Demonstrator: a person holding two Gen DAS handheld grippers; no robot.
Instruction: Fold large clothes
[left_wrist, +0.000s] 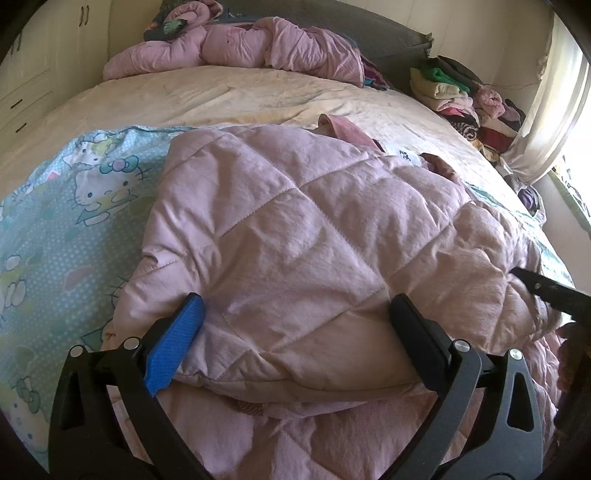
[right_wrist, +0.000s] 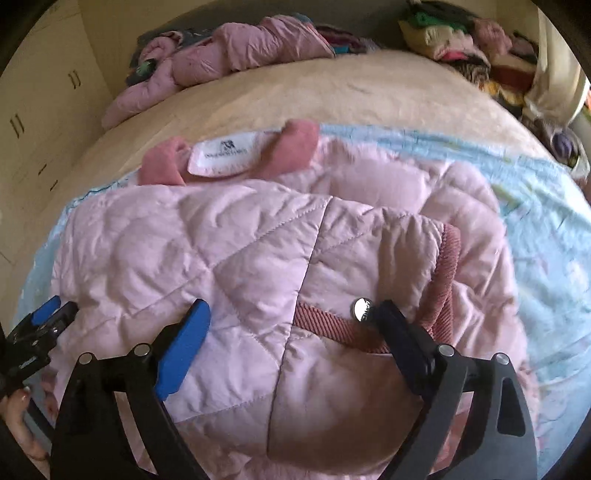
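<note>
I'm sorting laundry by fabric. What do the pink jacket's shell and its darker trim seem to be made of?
The pink jacket has a thin, smooth woven shell, probably nylon or polyester, over padding: diamond stitch lines, puffed panels, faint sheen. The darker trim looks like ribbed knit: raised diagonal ridges, matte. Its exact fibre can't be told.
</note>
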